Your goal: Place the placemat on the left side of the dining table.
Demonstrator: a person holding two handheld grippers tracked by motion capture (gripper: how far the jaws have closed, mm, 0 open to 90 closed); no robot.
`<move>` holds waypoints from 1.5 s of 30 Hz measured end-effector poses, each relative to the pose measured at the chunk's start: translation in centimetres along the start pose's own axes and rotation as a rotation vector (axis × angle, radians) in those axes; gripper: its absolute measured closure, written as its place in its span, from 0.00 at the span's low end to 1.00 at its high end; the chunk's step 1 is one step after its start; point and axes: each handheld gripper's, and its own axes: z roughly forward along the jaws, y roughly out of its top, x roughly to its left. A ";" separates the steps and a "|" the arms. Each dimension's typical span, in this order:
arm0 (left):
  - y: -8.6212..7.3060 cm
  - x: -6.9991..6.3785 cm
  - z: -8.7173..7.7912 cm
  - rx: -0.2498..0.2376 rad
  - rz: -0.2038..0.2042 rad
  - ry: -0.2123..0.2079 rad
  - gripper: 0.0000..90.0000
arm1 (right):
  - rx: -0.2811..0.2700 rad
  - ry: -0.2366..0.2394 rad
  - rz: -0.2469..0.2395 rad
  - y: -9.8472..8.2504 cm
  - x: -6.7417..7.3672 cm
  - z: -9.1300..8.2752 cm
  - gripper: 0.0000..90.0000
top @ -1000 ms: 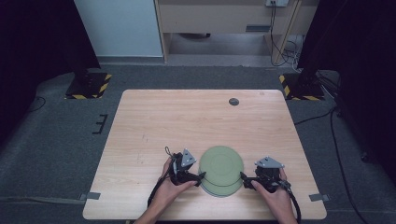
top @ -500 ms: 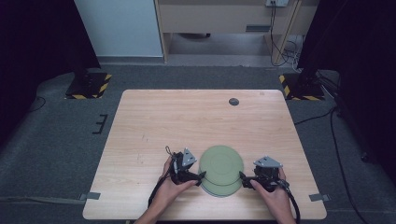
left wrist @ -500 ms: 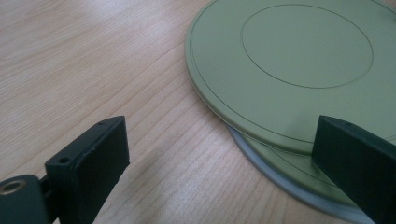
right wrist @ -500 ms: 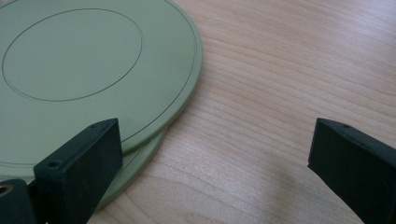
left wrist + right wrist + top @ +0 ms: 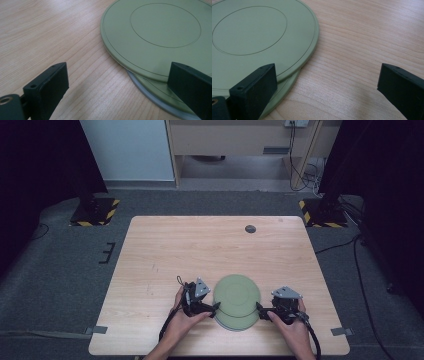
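Observation:
Two flat green plates lie stacked near the table's front edge, the upper plate (image 5: 236, 292) shifted a little farther back than the lower plate (image 5: 241, 323). My left gripper (image 5: 216, 306) rests at their left rim, open; in the left gripper view (image 5: 117, 75) the upper plate (image 5: 160, 30) and lower plate (image 5: 160, 100) reach in beside the right jaw. My right gripper (image 5: 260, 309) sits at the right rim, open, its jaws having just been opening. In the right gripper view (image 5: 327, 72) the upper plate (image 5: 257, 32) and lower plate (image 5: 287, 85) edge in between the jaws, untouched by the pads.
A small dark round disc (image 5: 250, 228) lies near the far edge of the wooden table (image 5: 200, 250). Yellow-and-black stand bases (image 5: 95, 212) sit on the grey floor at both far corners. Cables trail off to the right.

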 end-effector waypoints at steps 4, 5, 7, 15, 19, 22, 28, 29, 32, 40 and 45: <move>-0.1 -0.2 -0.2 -0.012 0.003 -0.009 0.06 | -0.005 0.004 -0.004 0.0 0.0 -0.1 0.06; 0.0 -0.2 -0.2 -0.013 0.005 -0.010 0.06 | -0.006 0.005 -0.007 -0.1 0.1 -0.1 0.06; 0.0 -0.4 -0.2 -0.011 0.013 -0.016 0.06 | -0.003 0.006 -0.011 -0.1 0.1 -0.2 0.07; 0.0 -0.6 -0.2 -0.010 0.014 -0.019 0.07 | 0.008 0.027 -0.020 -0.3 0.3 -0.3 0.06; 0.0 -0.6 -0.1 -0.007 0.019 -0.018 0.06 | 0.009 0.025 -0.019 -0.2 0.4 -0.3 0.05; 0.0 -0.6 -0.1 -0.004 0.015 -0.013 0.05 | 0.010 0.023 -0.020 -0.2 0.3 -0.2 0.04; 0.1 -0.5 0.1 -0.008 0.015 -0.004 0.04 | 0.007 0.017 -0.018 -0.1 0.2 0.0 0.04; 0.1 -0.5 0.1 -0.010 0.016 -0.001 0.04 | 0.006 0.015 -0.017 0.0 0.2 0.1 0.03; 0.1 -0.5 0.0 -0.011 0.022 0.004 0.05 | 0.003 0.006 -0.012 0.0 0.3 0.2 0.04; 0.0 -0.5 -0.1 -0.015 0.012 0.003 0.07 | 0.000 0.007 -0.016 0.0 0.4 0.1 0.06; 0.0 -0.4 0.0 -0.014 0.010 0.005 0.06 | 0.001 0.009 -0.018 0.0 0.4 0.1 0.05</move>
